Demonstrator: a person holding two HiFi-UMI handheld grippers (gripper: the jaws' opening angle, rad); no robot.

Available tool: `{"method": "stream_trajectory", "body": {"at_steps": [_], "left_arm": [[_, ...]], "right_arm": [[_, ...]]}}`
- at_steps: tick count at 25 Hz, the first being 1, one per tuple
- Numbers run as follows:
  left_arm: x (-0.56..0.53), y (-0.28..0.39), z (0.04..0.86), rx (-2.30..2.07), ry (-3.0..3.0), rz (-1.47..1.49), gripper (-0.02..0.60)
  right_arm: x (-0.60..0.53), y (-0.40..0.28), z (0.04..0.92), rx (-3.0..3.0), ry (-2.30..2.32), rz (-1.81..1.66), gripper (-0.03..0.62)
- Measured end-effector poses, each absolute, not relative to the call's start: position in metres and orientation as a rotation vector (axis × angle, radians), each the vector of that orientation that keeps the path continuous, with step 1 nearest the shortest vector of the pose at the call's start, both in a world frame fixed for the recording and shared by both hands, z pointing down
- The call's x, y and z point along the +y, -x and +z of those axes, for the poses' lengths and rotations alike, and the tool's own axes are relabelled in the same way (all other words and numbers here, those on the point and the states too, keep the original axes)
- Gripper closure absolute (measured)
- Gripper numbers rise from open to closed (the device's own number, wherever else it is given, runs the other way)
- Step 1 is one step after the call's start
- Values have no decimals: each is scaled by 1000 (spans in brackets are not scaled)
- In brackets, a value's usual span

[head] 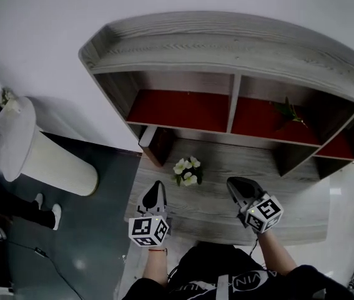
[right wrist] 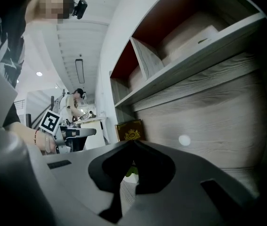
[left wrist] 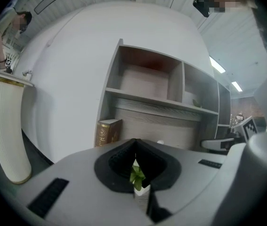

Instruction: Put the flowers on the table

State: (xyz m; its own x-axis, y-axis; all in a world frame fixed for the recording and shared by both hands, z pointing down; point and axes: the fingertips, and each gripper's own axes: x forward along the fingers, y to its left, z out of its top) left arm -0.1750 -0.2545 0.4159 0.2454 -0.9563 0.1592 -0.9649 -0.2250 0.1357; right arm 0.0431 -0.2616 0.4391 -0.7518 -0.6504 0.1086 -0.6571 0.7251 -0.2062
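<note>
Person in a dark top at the near edge of the table (head: 208, 208), one gripper in each hand, both held above the grey wood-grain top and pointing toward the shelf.

Left gripper (head: 157, 185): jaws together at the tips, nothing clamped. In the left gripper view (left wrist: 134, 145) the black pads meet, and green leaves show only through the gap below them.

Right gripper (head: 231, 183): jaws also together, empty. In the right gripper view (right wrist: 133, 145) the pads meet at the tip, with a bit of green visible beneath. The left gripper's marker cube and the hand holding it show at that view's left.

Flowers (head: 186, 172): small bunch, white blooms with green leaves, on the table top ahead of the two grippers and between them. No jaw touches it.

Past the flowers, a brown book (head: 159, 144) with gold print stands upright at the table's back left, under the shelf's lower board. It also shows in the left gripper view (left wrist: 108, 132) and the right gripper view (right wrist: 131, 130).

Shelf unit (head: 226, 42): grey wood with red back panels, open compartments in a row. A small green plant (head: 289, 112) sits in the compartment right of the centre divider. The left compartment looks bare.

Left of the table, on the dark floor, is a white ribbed column (head: 45, 158), near another person's legs and white shoes. White wall behind.
</note>
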Motion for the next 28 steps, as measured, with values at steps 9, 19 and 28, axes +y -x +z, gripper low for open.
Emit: {"method": "stream_trajectory", "body": {"at_steps": [9,19,28], "left_arm": [[-255,190,392,-1874,-2317,35,577],[-255,204,377,-1917,-2317,4,577],[-260,205,367,-1917,-2341,-26,577]], "right_arm": [[-273,-41,414,-2924,-1114,322,585],[-279,-36,396,-2956,-1120,273,585],[-283,-38,383,-2958,-1147,226,585]]}}
